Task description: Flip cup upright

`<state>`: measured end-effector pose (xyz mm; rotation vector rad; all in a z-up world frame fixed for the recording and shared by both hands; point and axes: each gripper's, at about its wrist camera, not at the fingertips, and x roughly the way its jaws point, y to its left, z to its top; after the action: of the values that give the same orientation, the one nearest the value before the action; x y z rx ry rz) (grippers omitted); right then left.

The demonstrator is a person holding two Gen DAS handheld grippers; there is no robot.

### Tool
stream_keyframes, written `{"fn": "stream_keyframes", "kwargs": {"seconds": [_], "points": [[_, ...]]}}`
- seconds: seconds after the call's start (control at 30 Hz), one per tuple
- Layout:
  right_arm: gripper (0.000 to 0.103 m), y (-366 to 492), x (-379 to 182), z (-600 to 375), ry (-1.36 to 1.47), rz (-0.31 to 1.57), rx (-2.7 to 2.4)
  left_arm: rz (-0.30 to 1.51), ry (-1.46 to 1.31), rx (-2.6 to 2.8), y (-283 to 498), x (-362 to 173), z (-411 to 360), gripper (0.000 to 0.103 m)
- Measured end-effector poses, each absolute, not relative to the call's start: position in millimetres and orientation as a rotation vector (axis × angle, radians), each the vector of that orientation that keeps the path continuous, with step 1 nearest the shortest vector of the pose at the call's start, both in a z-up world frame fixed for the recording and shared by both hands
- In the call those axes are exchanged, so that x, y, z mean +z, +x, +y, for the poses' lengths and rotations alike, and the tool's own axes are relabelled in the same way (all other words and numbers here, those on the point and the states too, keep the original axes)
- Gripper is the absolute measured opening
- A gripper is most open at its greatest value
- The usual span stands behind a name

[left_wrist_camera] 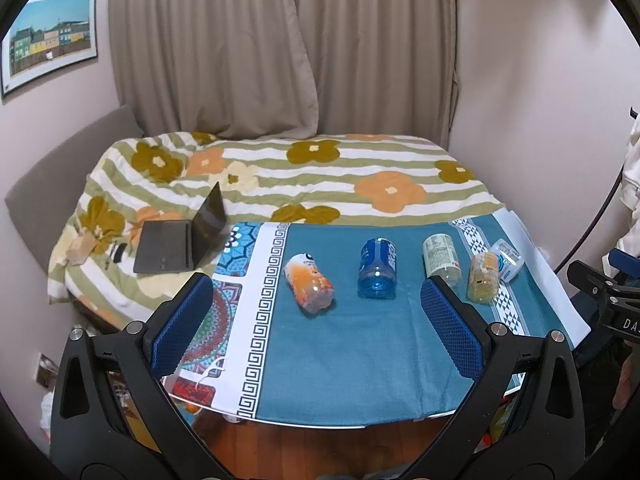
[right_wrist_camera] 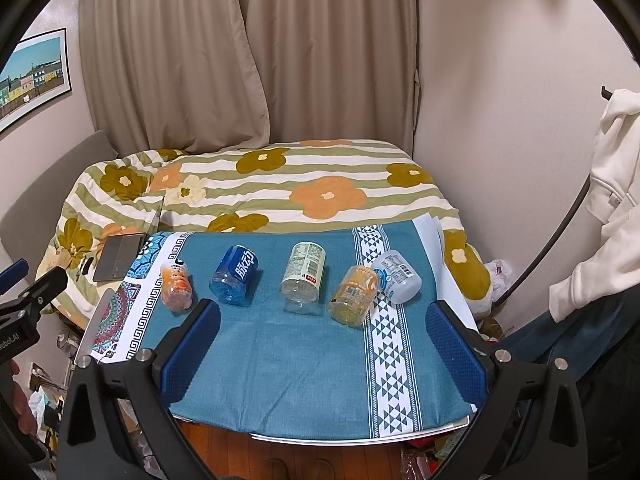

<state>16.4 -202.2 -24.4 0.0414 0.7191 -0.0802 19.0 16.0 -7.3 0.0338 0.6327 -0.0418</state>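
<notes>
Several cut-bottle cups lie on their sides in a row on the teal tablecloth: an orange cup, a blue cup, a green-label clear cup, a yellow cup and a white cup. The right wrist view shows the same row: orange cup, blue cup, green-label cup, yellow cup, white cup. My left gripper is open and empty, held back above the table's near edge. My right gripper is open and empty, likewise held back.
A bed with a flowered quilt lies behind the table, with an open laptop on it. Curtains hang behind. A white garment hangs at the right. Wooden floor shows below the table edge.
</notes>
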Motion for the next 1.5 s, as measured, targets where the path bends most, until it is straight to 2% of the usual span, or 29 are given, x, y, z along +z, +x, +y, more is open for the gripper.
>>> {"fn": "stream_keyframes", "kwargs": {"seconds": [0.97, 1.5], "points": [[0.103, 15.9, -28.8, -201.0, 0.049, 0.726, -0.078, 0.658, 0.027, -0.036, 18.4, -8.1, 11.0, 0.103], [0.103, 37.0, -43.8, -232.5, 0.035, 0.793, -0.042, 0.827, 0.024, -0.064, 97.6, -22.6, -30.0, 0.103]]}}
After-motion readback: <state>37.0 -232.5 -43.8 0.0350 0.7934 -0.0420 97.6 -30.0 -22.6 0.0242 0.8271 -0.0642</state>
